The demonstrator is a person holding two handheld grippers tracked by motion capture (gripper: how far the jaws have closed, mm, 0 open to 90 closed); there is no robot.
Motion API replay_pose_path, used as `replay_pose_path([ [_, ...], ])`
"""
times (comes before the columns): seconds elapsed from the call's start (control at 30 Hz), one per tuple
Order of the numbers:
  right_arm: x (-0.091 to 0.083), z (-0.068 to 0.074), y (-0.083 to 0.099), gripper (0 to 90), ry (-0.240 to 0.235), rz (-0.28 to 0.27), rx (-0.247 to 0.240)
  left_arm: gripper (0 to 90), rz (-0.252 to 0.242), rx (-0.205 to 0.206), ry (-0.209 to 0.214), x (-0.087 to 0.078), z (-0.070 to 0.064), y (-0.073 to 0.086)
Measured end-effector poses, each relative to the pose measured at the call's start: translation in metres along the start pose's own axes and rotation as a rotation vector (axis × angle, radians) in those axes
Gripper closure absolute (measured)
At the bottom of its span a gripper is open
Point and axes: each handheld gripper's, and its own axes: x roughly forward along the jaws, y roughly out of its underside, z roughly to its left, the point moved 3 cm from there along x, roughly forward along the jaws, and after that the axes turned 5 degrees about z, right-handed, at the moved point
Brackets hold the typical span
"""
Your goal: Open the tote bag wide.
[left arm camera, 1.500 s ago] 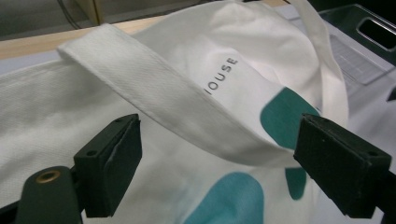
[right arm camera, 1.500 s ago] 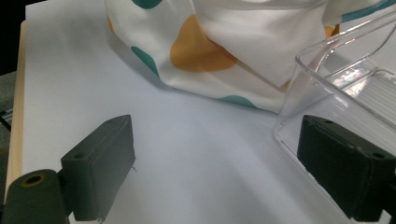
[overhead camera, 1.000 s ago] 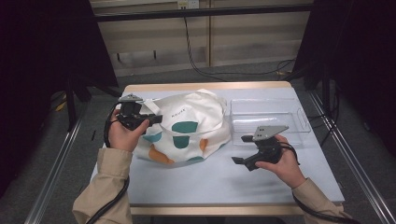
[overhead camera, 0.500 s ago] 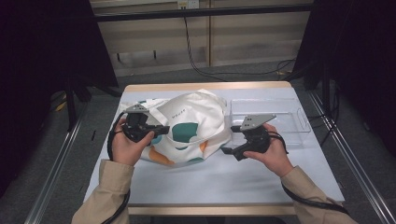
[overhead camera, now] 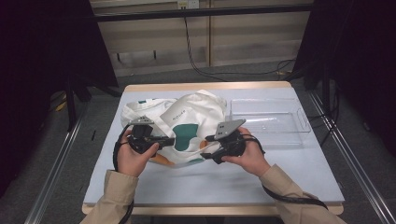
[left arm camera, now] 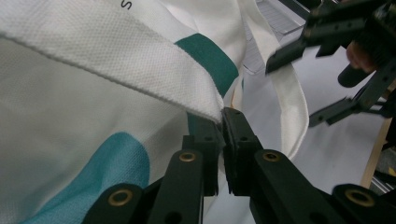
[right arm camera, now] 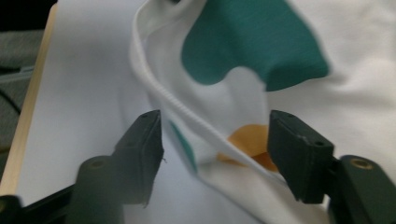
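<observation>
Nearest the person, two sleeved forearms come up over the front edge of the desk (overhead camera: pixel 289 182), whose pale blue top lies bare in front of the hands. The left gripper (overhead camera: pixel 164 140) points toward the middle of the desk, and the left gripper view shows its jaws pressed together on a textured white strap (left arm camera: pixel 140 74) of the tote bag (overhead camera: pixel 187 126), the strap running up and away from the jaw tips. The right gripper (overhead camera: pixel 210 148), with its grey three-cornered plate on top, faces the left one across the near edge of the bag; in the right gripper view its jaws stand wide apart, holding nothing, on either side of the bag's corded rim (right arm camera: pixel 187 109), with an orange patch (right arm camera: pixel 250 142) just beyond it and a dark green shape (right arm camera: pixel 247 42) farther up the cloth. The same gripper appears in the upper right of the left gripper view, jaws parted, near a hanging strap. The tote bag itself is white cloth printed with green, teal and orange shapes, lying crumpled on the left and middle of the desk, just beyond both grippers. To its right, farther back, a clear plastic tray (overhead camera: pixel 299 122) sits on the desk, close beside the bag. Beyond the desk's far wooden edge lie a grey floor and dark cables (overhead camera: pixel 196 56).
</observation>
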Motion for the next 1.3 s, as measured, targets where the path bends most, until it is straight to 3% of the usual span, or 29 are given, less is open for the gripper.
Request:
replay_pose_path([
  [0.03, 0.002, 0.002, 0.002, 58.5, 0.001, 0.012, -0.015, 85.7, 0.0, 0.0, 0.0, 0.0, 0.0, 0.0],
  [0.13, 0.005, 0.005, 0.012, 83.0, -0.073, 0.049, -0.001, 85.6, 0.008, 0.004, -0.007, -0.001, 0.002, 0.002],
  [0.3, 0.004, 0.01, 0.025, 88.6, -0.134, 0.081, 0.027, 80.4, -0.012, -0.002, -0.002, -0.005, 0.003, 0.0],
  [0.4, 0.004, 0.012, 0.029, 88.6, -0.15, 0.089, 0.034, 73.0, -0.043, 0.008, -0.013, -0.007, 0.003, -0.006],
  [0.43, 0.003, 0.013, 0.032, 88.6, -0.164, 0.078, 0.053, 59.6, -0.059, 0.009, -0.031, -0.008, 0.004, -0.009],
  [0.47, 0.003, 0.014, 0.034, 88.6, -0.167, 0.082, 0.055, 56.5, -0.079, -0.019, -0.025, -0.009, 0.006, -0.014],
  [0.53, 0.003, 0.015, 0.037, 88.7, -0.176, 0.103, 0.039, 49.2, -0.095, -0.025, -0.054, -0.01, 0.011, -0.018],
  [0.57, 0.003, 0.016, 0.039, 88.7, -0.176, 0.11, 0.036, 49.3, -0.095, -0.025, -0.054, -0.01, 0.011, -0.018],
  [0.6, 0.003, 0.016, 0.039, 88.7, -0.176, 0.11, 0.036, 49.3, -0.094, -0.051, -0.041, -0.011, 0.013, -0.02],
  [0.63, 0.002, 0.016, 0.043, 88.6, -0.177, 0.115, 0.037, 49.4, -0.122, -0.07, -0.059, -0.015, 0.017, -0.025],
  [0.67, 0.001, 0.017, 0.044, 88.7, -0.176, 0.117, 0.044, 51.4, -0.117, -0.072, -0.058, -0.016, 0.019, -0.026],
  [0.87, 0.0, 0.016, 0.047, 86.8, -0.172, 0.102, 0.034, 87.7, -0.1, -0.076, -0.04, -0.013, 0.02, -0.025],
  [0.9, 0.0, 0.016, 0.047, 82.6, -0.168, 0.094, 0.041, 88.2, -0.1, -0.076, -0.04, -0.013, 0.02, -0.025],
  [0.97, -0.002, 0.013, 0.044, 59.4, -0.132, 0.082, 0.062, 88.5, -0.055, -0.061, -0.033, -0.009, 0.017, -0.02],
  [1.03, -0.008, 0.007, 0.038, 61.9, -0.109, 0.05, 0.088, 88.5, -0.026, -0.052, -0.031, -0.007, 0.014, -0.014],
  [1.07, -0.012, 0.004, 0.034, 58.4, -0.107, 0.032, 0.094, 88.5, -0.026, -0.052, -0.031, -0.007, 0.014, -0.014],
  [1.13, -0.019, -0.004, 0.025, 49.3, -0.06, 0.017, 0.103, 88.5, -0.022, -0.055, -0.016, -0.009, 0.014, -0.006],
  [1.23, -0.028, -0.021, 0.013, 42.9, 0.021, 0.0, 0.118, 88.5, -0.014, -0.06, -0.009, -0.011, 0.013, 0.002],
  [1.3, -0.032, -0.033, 0.006, 44.1, 0.056, -0.013, 0.15, 88.5, -0.013, -0.064, -0.002, -0.012, 0.014, 0.006],
])
